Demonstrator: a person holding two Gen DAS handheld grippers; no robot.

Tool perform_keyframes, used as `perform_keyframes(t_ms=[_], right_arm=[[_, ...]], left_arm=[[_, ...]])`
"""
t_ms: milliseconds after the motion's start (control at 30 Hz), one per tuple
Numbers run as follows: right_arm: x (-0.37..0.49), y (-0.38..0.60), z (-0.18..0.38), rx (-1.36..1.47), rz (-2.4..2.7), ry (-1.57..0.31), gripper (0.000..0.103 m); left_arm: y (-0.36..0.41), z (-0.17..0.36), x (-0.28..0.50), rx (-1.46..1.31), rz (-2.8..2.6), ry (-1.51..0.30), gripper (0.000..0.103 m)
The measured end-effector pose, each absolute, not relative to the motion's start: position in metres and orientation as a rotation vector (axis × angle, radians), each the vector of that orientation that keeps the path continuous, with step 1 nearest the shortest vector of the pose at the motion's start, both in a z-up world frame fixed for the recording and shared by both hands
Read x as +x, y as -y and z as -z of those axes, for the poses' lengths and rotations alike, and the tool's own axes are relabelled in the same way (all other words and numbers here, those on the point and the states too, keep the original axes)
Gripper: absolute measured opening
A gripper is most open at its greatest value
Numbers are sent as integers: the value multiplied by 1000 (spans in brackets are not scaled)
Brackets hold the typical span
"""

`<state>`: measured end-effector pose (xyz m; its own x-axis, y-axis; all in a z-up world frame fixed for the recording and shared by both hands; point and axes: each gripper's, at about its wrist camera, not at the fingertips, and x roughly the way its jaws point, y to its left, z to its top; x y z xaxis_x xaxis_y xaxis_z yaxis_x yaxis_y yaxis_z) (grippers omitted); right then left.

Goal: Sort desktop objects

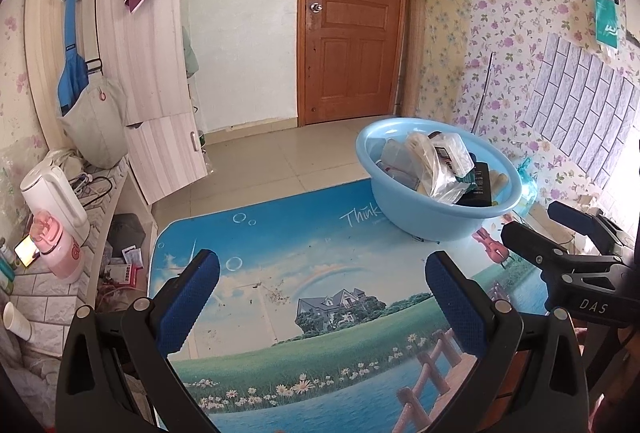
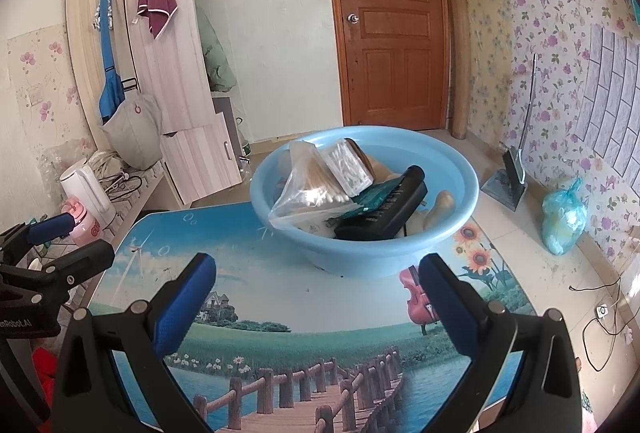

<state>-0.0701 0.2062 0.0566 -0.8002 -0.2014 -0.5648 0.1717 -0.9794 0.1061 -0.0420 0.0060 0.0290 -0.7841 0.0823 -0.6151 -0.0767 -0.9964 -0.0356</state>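
A light blue basin [image 1: 404, 211] [image 2: 360, 253] stands at the far side of a small table with a printed landscape top [image 1: 280, 289] [image 2: 304, 317]. Several items lie in it: a bag of cotton swabs [image 2: 308, 189], a clear swab box [image 2: 348, 167], a black case [image 2: 384, 209] and a teal packet [image 2: 374, 195]. My left gripper [image 1: 322, 279] is open and empty above the table, left of the basin. My right gripper [image 2: 316, 285] is open and empty just in front of the basin; it also shows in the left wrist view [image 1: 560, 229].
A low shelf at the left holds a white kettle [image 1: 52, 193] and a pink bottle [image 1: 60, 249]. A wardrobe with an open lower door [image 1: 168, 157] and a wooden door [image 1: 352, 17] stand behind. A dustpan [image 2: 508, 177] and a blue bag [image 2: 564, 221] sit on the floor at right.
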Motion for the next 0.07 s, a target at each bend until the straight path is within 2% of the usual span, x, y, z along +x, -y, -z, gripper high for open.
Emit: perform_keyframes(t_ms=[67], right_arm=[[-70, -206, -57, 891, 2805, 73, 103]], left_arm=[[-5, -29, -41, -999, -2891, 16, 103]])
